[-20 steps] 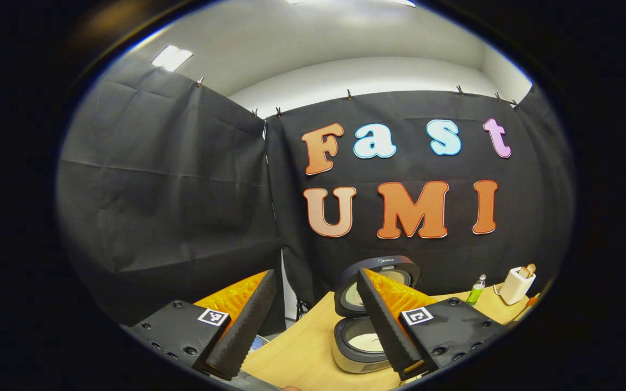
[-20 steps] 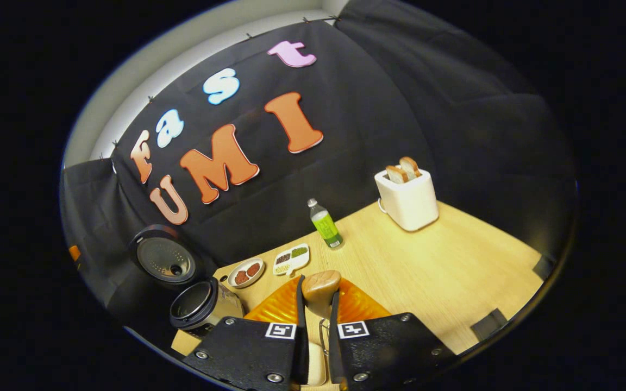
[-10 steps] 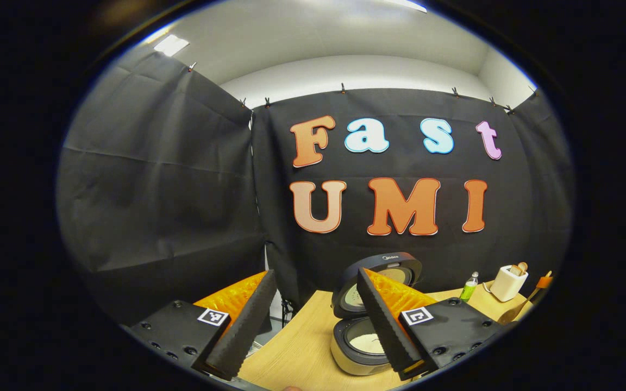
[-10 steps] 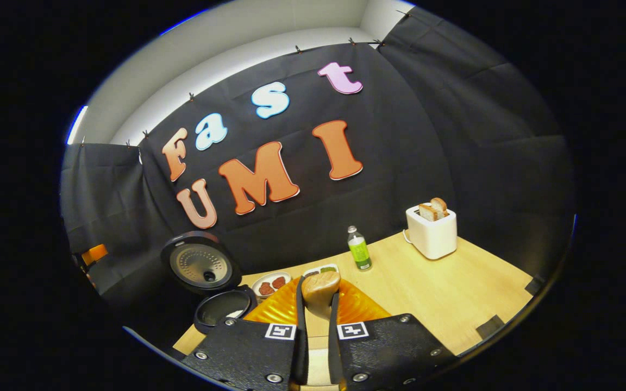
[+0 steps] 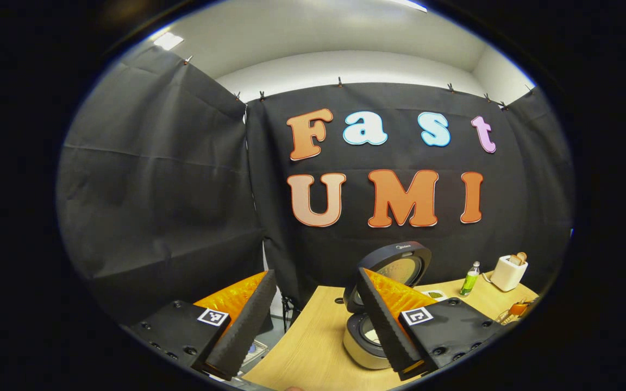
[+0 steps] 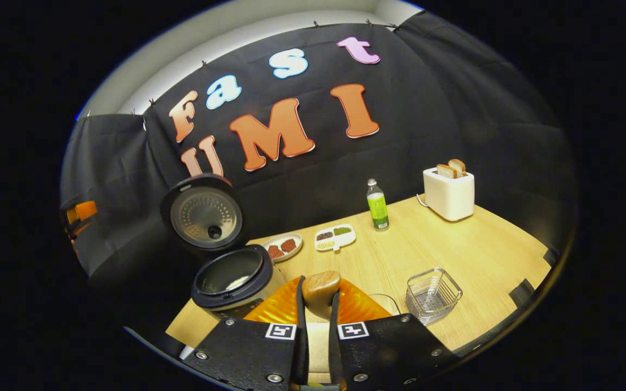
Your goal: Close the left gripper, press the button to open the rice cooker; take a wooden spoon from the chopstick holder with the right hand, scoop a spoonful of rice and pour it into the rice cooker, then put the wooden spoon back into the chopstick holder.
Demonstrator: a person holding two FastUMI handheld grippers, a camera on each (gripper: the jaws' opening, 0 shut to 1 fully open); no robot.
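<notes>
My right gripper (image 6: 317, 283) is shut on the wooden spoon (image 6: 320, 287), whose rounded end sticks up between the fingers. The rice cooker (image 6: 231, 281) stands open just left of it, lid (image 6: 204, 213) raised, with a little white rice in the pot. A wire-mesh holder (image 6: 433, 294) sits on the table to the right of the fingers. In the left gripper view my left gripper (image 5: 313, 321) is open and holds nothing. The open rice cooker (image 5: 364, 339) lies partly behind its right finger (image 5: 386, 320), under the lid (image 5: 398, 266).
On the wooden table (image 6: 470, 255) stand a white toaster (image 6: 449, 191) with bread, a green bottle (image 6: 377, 205), a small plate (image 6: 283, 247) and a divided dish (image 6: 335, 237). The table edge runs close below the right gripper. Black cloth walls stand behind.
The right gripper view has tipped down and come nearer the table; the cooker looks larger and the mesh holder has come into sight. The left gripper view has shifted slightly, and its fingers remain open.
</notes>
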